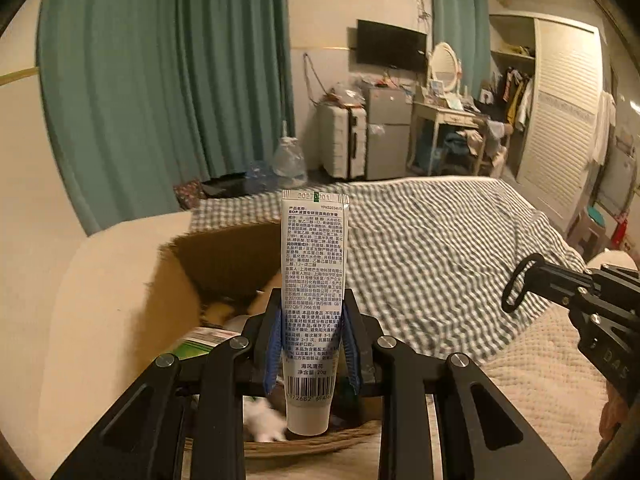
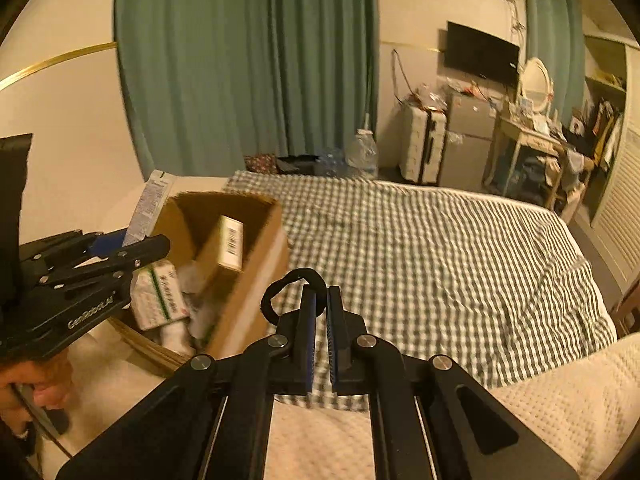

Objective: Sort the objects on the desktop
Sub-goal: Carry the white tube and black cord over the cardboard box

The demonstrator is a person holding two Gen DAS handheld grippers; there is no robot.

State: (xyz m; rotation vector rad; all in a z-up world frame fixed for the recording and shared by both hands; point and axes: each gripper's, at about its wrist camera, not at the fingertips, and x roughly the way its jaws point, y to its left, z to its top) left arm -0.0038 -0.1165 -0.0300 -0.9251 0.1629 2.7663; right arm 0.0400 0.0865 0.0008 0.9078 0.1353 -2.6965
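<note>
My left gripper [image 1: 313, 300] is shut on a white toothpaste tube [image 1: 313, 280] and holds it upright above an open cardboard box [image 1: 224, 256]. The tube also shows in the right wrist view [image 2: 150, 208], sticking up from the left gripper [image 2: 120, 246] beside the box [image 2: 248, 280]. The box holds several small packages, among them a tan carton [image 2: 228, 244] and a white and green packet [image 2: 160, 296]. My right gripper [image 2: 321, 292] is shut on a black hair tie [image 2: 280, 292], held over the bed to the right of the box. In the left wrist view the right gripper [image 1: 560, 280] shows with the tie loop [image 1: 520, 280].
The box rests on a cream quilt [image 2: 320, 440] on a bed with a checked cover [image 2: 440, 260]. A woven basket rim [image 1: 312, 440] lies under the left gripper. Green curtains [image 2: 248, 64], water bottles [image 2: 362, 152], a suitcase and a dressing table stand beyond the bed.
</note>
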